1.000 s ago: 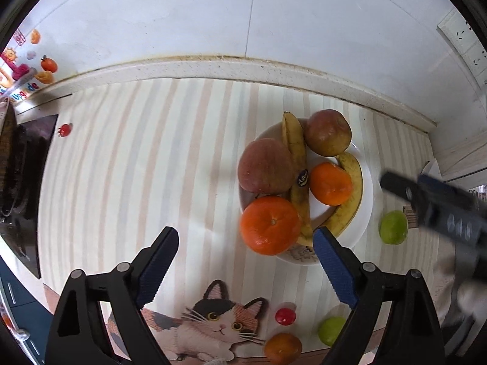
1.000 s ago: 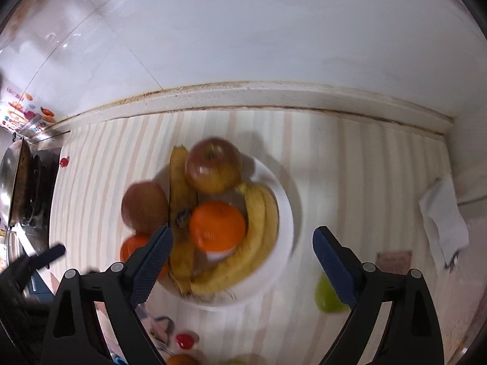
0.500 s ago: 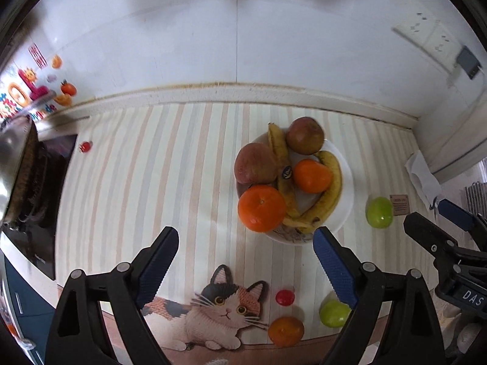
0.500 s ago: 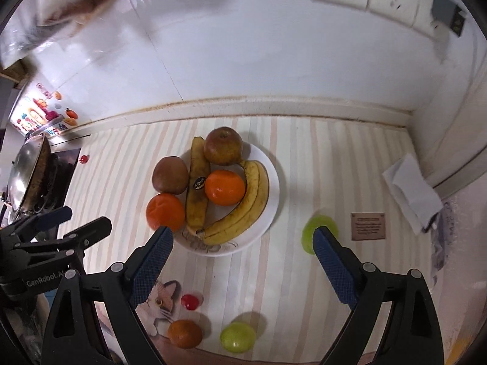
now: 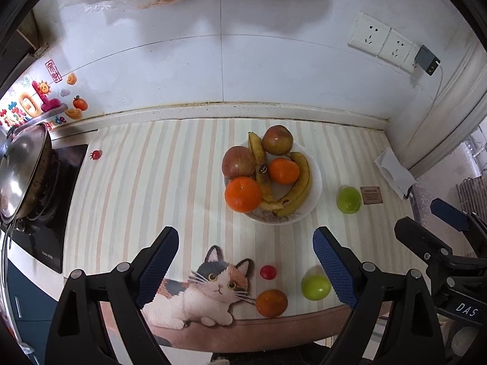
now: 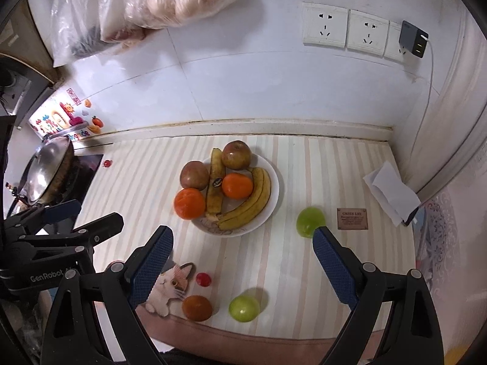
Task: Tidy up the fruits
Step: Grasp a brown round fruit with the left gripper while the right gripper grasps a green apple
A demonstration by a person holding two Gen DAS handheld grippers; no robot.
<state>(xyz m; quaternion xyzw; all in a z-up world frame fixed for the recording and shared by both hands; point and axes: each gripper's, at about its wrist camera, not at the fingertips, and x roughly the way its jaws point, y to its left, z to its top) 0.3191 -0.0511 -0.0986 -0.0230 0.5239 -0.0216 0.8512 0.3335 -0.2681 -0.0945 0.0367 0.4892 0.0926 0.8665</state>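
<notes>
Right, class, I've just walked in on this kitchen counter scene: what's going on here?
A person is sorting fruit with two handheld grippers. The left gripper and right gripper are both open, empty and held above the striped counter, touching nothing. The white plate already holds two apples, two oranges and bananas. Still loose on the counter are a green fruit right of the plate, plus another green fruit, a small orange and a cherry tomato near the front edge.

Your left gripper [image 5: 246,261]: jaws spread wide, nothing between them | your right gripper [image 6: 243,261]: jaws wide too, empty | left unit at right view's 8 o'clock
</notes>
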